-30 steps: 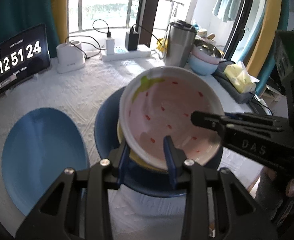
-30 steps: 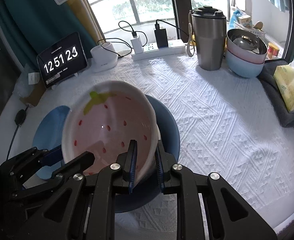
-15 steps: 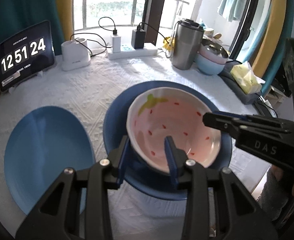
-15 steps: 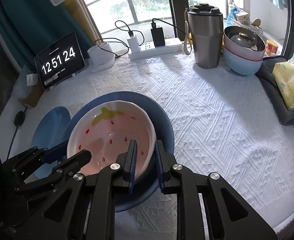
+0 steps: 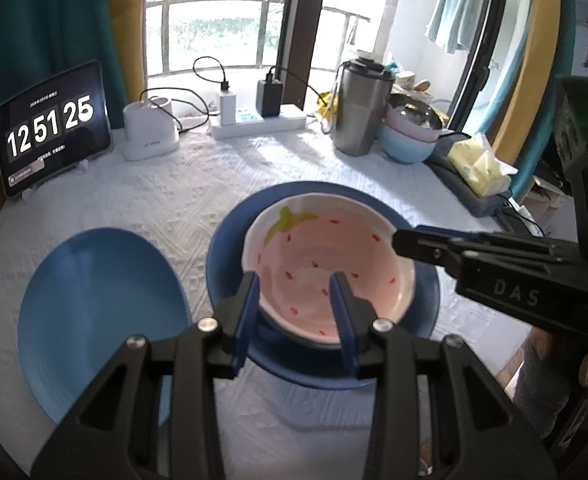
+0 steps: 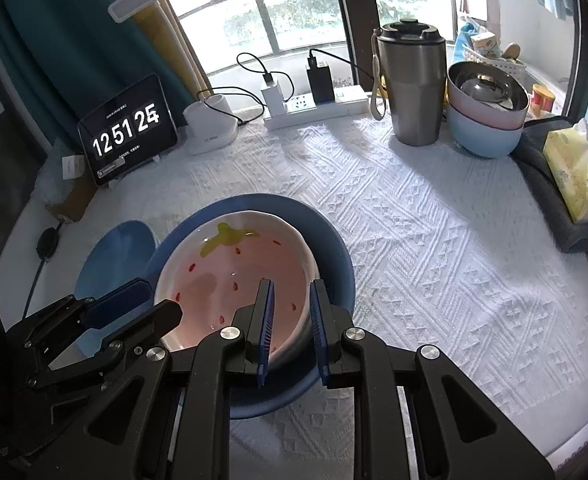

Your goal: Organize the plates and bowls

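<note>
A pink strawberry-patterned bowl (image 5: 313,252) (image 6: 234,264) sits level inside a dark blue plate (image 5: 224,256) (image 6: 333,252) on the white tablecloth. My left gripper (image 5: 294,280) (image 6: 162,300) straddles the bowl's near-left rim, one finger outside and one inside, with its pads against the rim. My right gripper (image 6: 290,286) (image 5: 409,236) is shut on the bowl's right rim, with the wall between its blue pads. A light blue plate (image 5: 94,312) (image 6: 118,244) lies flat to the left of the dark one.
At the back right are stacked bowls (image 6: 487,120), a steel tumbler (image 6: 411,92) and a yellow tissue pack (image 6: 577,172) on a dark cloth. A clock tablet (image 6: 128,136), a white holder (image 6: 210,124) and a power strip (image 6: 313,108) line the back edge.
The strawberry bowl, held tilted and raised by both grippers, has come down and levelled onto the dark blue plate. Both grippers stay at its rim.
</note>
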The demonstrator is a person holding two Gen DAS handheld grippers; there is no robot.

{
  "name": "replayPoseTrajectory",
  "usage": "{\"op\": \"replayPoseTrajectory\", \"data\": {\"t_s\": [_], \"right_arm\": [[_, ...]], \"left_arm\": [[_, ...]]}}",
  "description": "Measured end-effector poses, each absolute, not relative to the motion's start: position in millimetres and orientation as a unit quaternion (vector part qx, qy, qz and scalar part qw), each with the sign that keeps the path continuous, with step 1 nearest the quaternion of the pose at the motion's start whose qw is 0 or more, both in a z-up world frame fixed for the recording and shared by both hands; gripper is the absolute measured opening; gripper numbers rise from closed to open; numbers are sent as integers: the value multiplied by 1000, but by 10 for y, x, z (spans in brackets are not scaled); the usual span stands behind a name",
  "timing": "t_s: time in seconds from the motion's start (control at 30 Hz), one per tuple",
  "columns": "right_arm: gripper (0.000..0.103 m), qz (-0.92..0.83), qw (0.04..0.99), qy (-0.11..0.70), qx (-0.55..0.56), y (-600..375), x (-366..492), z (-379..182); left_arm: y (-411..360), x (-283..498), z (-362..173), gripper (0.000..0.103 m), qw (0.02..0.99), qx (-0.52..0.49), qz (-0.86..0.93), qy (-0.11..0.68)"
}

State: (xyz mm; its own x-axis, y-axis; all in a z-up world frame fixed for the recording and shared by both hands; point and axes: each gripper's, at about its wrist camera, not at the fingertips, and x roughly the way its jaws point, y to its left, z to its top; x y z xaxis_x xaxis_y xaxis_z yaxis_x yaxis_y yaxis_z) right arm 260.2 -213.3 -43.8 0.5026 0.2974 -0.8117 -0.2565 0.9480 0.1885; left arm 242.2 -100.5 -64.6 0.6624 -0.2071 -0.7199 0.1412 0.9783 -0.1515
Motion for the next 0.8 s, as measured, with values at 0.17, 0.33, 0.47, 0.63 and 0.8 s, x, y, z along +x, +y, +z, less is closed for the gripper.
{"op": "replayPoseTrajectory", "data": {"t_s": [0.17,0.33,0.47,0.63,0.8], "right_arm": [[20,159,869,469,21,-2138,2554,-398],[20,158,871,464,24,-2174,2508,-362],[20,157,874,458,22,-2210,2467,-322],[20,152,879,452,28,-2324,2448,-294],[21,145,880,452,38,-2473,2468,-320]], "left_arm": [[-1001,2366,-612,38,913,-41,-93,396],[-997,2313,-584,39,915,-41,-90,391],[-978,2296,-579,39,917,-42,-81,388],[-870,2322,-621,40,918,-46,-55,389],[-757,2363,-681,40,918,-51,-35,391]]}}
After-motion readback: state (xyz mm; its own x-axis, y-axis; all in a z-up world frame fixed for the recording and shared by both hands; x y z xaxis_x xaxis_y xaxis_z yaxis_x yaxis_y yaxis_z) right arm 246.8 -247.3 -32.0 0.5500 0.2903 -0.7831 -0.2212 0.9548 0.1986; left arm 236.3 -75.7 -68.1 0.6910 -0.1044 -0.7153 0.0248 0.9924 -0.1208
